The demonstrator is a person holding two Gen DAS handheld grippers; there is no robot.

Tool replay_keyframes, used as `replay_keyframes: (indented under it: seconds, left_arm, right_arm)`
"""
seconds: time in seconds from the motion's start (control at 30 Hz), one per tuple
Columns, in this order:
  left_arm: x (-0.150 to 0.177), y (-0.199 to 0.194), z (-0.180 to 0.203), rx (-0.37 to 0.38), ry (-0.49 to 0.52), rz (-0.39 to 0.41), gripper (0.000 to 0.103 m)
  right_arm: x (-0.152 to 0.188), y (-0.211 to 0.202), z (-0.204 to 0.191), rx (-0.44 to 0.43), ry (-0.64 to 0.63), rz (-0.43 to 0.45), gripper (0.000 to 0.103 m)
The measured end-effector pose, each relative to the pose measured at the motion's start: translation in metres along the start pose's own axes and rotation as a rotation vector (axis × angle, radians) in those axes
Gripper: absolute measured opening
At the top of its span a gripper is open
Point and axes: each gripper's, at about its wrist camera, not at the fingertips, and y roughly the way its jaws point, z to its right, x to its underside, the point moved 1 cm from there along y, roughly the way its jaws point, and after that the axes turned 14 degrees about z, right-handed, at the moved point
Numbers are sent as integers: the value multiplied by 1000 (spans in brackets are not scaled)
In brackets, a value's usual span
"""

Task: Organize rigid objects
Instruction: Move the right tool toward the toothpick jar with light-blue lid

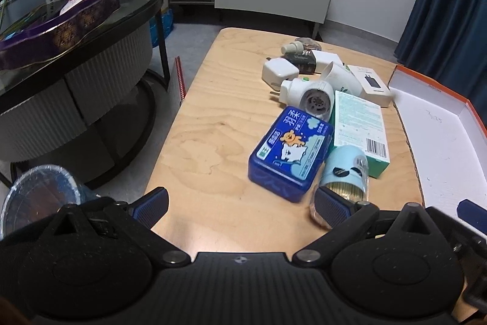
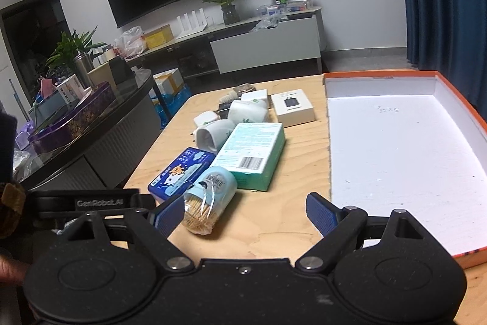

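Ahead of us the wooden table [image 1: 213, 124] has bare board along its left half, right out to the rounded left edge, while the clutter sits in a loose heap toward the right. Beyond that heap lies the orange-rimmed tray [image 2: 456, 99], its white floor bare, its near left wall running close beside the green box [image 2: 255, 151].

We hold both tools low over the near edge of the table, pointing forward across it. Our left gripper [image 1: 240, 210] hangs over bare wood with its jaws spread wide, gripping nothing; its right finger [image 1: 333, 209] sits just in front of the toothpick jar [image 1: 345, 172], and we cannot tell whether they touch. Our right gripper [image 2: 245, 215] is likewise spread wide and empty, its left finger [image 2: 169, 217] just beside the jar's clear end.

The jar lies on its side, close against the blue tin [image 1: 289, 154] and the green box. Behind them rest the white plug-in devices [image 1: 307, 95], a white charger [image 1: 278, 70] and a small white carton [image 2: 292, 107].
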Motion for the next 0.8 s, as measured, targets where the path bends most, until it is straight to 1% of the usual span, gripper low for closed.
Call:
replay_keyframes:
  seconds: [0.57,0.8]
  left_arm:
    - [-12,29,-1,43,49,-22,103]
    - [-17,33,3,71,81,-25,103]
  right_arm:
    - [3,19,-18,19,-5,-42,102]
    - [5,23,-22,37,20,-52,102]
